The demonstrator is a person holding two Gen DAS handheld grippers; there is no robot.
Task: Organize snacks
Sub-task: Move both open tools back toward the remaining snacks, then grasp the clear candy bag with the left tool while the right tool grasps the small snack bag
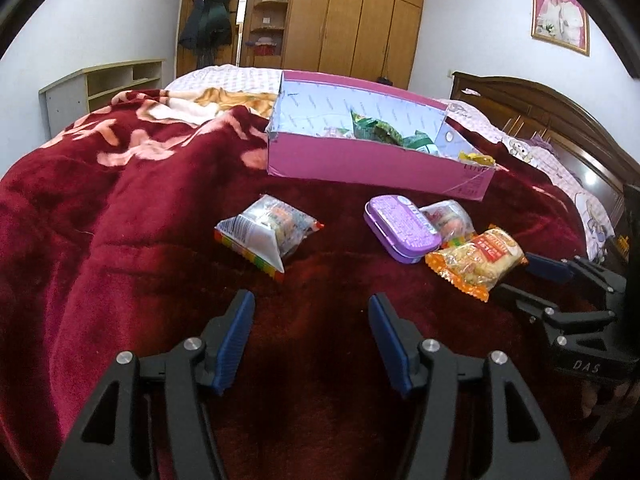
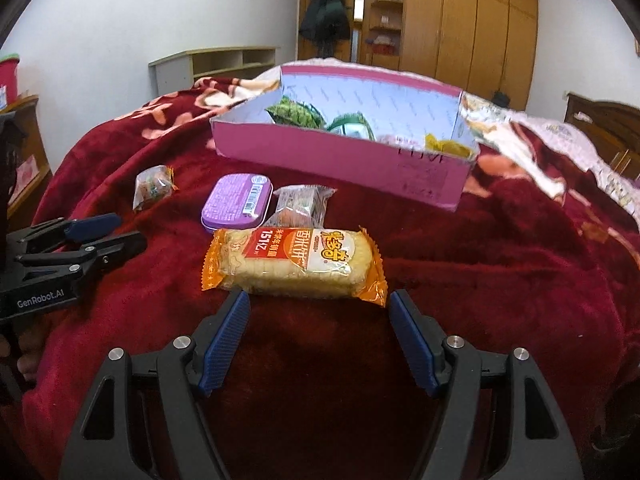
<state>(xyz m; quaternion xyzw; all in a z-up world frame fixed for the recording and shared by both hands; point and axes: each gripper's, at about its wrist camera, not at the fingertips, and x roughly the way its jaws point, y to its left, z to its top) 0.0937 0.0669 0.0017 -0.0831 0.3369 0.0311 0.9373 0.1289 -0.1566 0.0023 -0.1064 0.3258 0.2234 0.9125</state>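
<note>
Centrally, a pink box [image 1: 372, 170] is shown resting on the red blanket [image 1: 120, 208] of a bed, and it serves as the landmark. Several green and yellow snack packets [image 2: 298, 114] are seen inside it. Nearer the cameras than the box, four snacks lie on the blanket: a purple tin [image 2: 238, 200], a clear-wrapped snack [image 2: 302, 202] touching the tin's side, an orange rice cracker pack [image 2: 296, 266] in front of both, and a clear triangular packet [image 1: 266, 230] set well apart, below the box's left corner. The left tool [image 1: 312, 340] is held above bare blanket in front of the triangular packet, its blue pads moderately apart with nothing between them. The right tool [image 2: 318, 338] is held wide, just short of the rice cracker pack, and grips nothing.
</note>
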